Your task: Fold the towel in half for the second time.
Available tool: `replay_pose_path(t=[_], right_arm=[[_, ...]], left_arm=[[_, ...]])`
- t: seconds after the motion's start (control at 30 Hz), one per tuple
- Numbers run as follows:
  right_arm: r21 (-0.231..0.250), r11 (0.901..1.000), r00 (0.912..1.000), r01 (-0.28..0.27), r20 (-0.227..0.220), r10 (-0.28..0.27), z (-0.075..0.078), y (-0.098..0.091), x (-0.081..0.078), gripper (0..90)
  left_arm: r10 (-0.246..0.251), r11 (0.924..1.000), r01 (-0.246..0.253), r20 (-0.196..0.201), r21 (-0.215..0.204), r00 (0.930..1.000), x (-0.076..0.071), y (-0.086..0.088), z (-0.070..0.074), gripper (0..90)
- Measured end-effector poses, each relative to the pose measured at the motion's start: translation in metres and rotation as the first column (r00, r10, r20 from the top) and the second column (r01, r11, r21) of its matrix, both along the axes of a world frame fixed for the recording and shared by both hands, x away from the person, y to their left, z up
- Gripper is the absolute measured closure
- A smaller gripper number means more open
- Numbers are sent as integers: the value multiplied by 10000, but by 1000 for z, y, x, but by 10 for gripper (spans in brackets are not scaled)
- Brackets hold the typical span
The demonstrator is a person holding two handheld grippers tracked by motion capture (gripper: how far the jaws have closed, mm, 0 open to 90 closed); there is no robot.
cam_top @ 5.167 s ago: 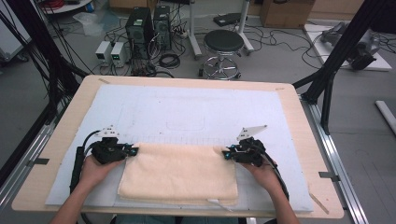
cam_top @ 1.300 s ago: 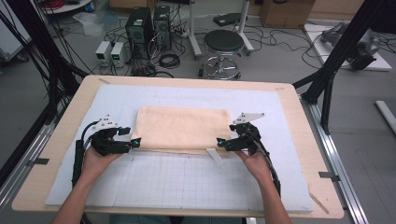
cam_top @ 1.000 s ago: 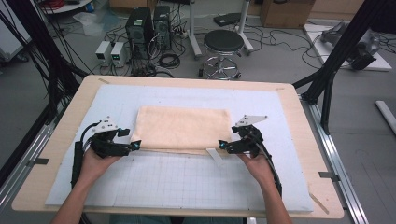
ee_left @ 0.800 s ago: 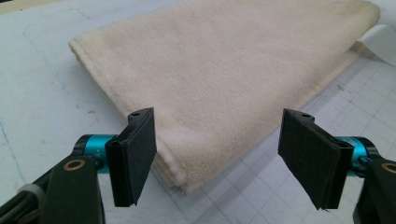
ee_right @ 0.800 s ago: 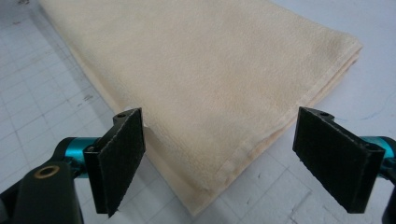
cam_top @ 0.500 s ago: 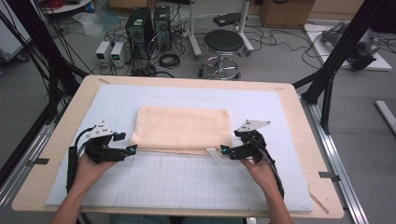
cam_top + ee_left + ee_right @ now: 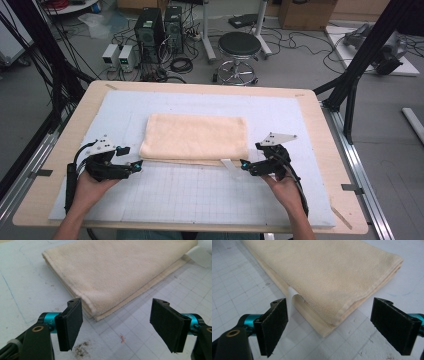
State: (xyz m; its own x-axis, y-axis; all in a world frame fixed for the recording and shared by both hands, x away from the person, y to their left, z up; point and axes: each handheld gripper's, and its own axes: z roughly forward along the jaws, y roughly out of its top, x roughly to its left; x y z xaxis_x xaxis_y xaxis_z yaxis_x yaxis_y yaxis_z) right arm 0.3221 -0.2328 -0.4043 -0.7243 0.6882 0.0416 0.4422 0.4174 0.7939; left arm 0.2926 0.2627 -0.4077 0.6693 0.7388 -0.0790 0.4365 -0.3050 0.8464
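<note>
Since the frame about five seconds back, the towel [image 7: 196,138] has gone from a single wide spread at the near edge to a folded stack farther up the mat [image 7: 320,130], and both grippers have backed off its near corners toward the person. Left gripper [image 7: 134,165] sits just off the towel's near-left corner, not touching; in the left gripper view its jaws stand wide apart with nothing between the pads [image 7: 72,322], the folded corner of the towel [image 7: 120,275] just ahead of and between them. Right gripper [image 7: 245,165] sits just off the near-right corner; its jaws have just been opening and now stand wide, nothing clamped. In the right gripper view the towel [image 7: 329,277] corner lies just ahead, between the two pads, layers stacked, and a white tag [image 7: 292,296] sticks out of the fold right in front of the left-hand pad; whether it touches that pad cannot be told. Same tag [image 7: 229,165] in the high view lies on the mat just beside the right gripper's tips. Both hands [image 7: 285,189] rest low over the gridded part of the mat.
</note>
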Motion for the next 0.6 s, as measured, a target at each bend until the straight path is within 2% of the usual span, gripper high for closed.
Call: replay_pose_path(t=[0.6], right_arm=[[215, 9998, 9994, -21, 358, 13, 1, -12, -22, 117]], left_arm=[[141, 9997, -139, 81, -219, 9999, -19, 8, 3, 203]])
